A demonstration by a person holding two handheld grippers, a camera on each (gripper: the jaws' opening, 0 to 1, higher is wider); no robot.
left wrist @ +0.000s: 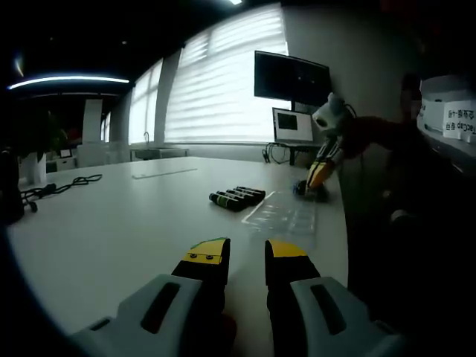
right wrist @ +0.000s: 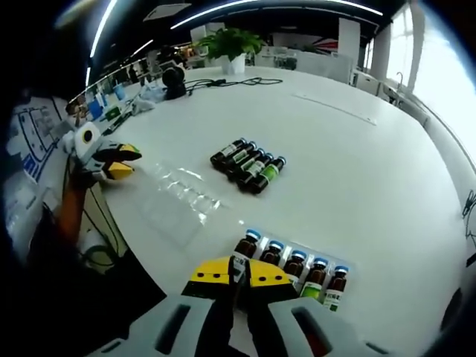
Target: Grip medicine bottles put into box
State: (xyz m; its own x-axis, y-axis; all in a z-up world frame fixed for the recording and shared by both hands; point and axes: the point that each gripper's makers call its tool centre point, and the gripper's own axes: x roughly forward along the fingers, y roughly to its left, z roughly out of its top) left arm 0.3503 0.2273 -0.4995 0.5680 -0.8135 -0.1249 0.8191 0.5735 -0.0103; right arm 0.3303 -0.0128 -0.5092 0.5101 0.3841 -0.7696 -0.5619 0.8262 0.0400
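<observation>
While five bottles [right wrist: 291, 269] fill the box [right wrist: 332, 262], right gripper [right wrist: 239, 274] nearly closed, empty; left gripper [left wrist: 246, 256] parted, empty

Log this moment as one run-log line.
left tool: open, idle | right tool: shut beside bottle row | loose bottles on table | clear tray empty

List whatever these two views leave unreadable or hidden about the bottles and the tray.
- Right gripper view: the right tongs cover the near end of the leftmost brown blue-capped bottle.
- Both views: label text on the five dark lying bottles is too small.
- Left gripper view: the clear plastic tray shows as glare only.
</observation>
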